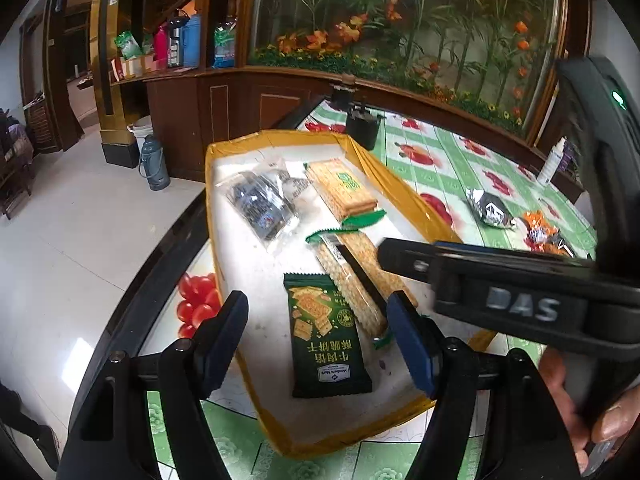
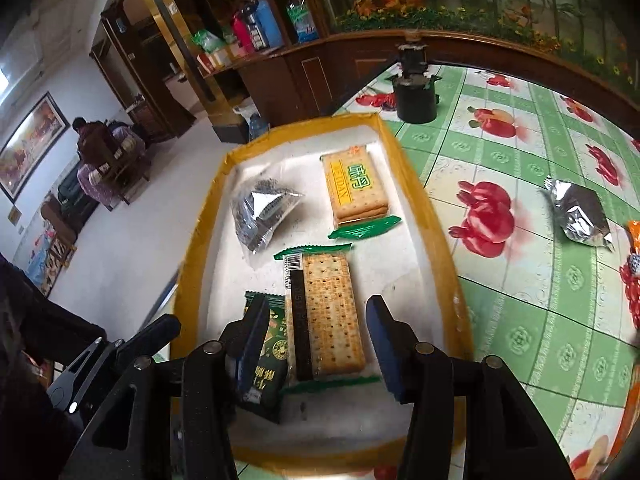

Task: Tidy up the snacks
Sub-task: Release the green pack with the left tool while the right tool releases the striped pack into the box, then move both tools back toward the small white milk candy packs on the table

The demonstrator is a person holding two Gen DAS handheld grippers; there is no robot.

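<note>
My left gripper [image 1: 318, 336] hangs with jaws parted over the yellow-rimmed tray [image 1: 404, 190], pressing nothing; the dark green biscuit packet [image 1: 326, 334], marked "Member's Mark" above Chinese characters, lies free on the white tray floor between my fingers. My right gripper [image 2: 316, 344] is likewise released, its pads straddling but clear of the long clear-wrapped cracker pack [image 2: 328, 312] with its barcode strip. Farther in lie a second cracker pack [image 2: 354, 184] printed "AJI SODA" and a clear bag of dark pieces [image 2: 260, 210]. The tray sits at the table's edge, its left rim bordering the drop to the floor. On the green fruit-print tablecloth [image 2: 532, 280] to the right, a silver foil packet [image 2: 578, 216] rests well apart, with open cloth around it.
</note>
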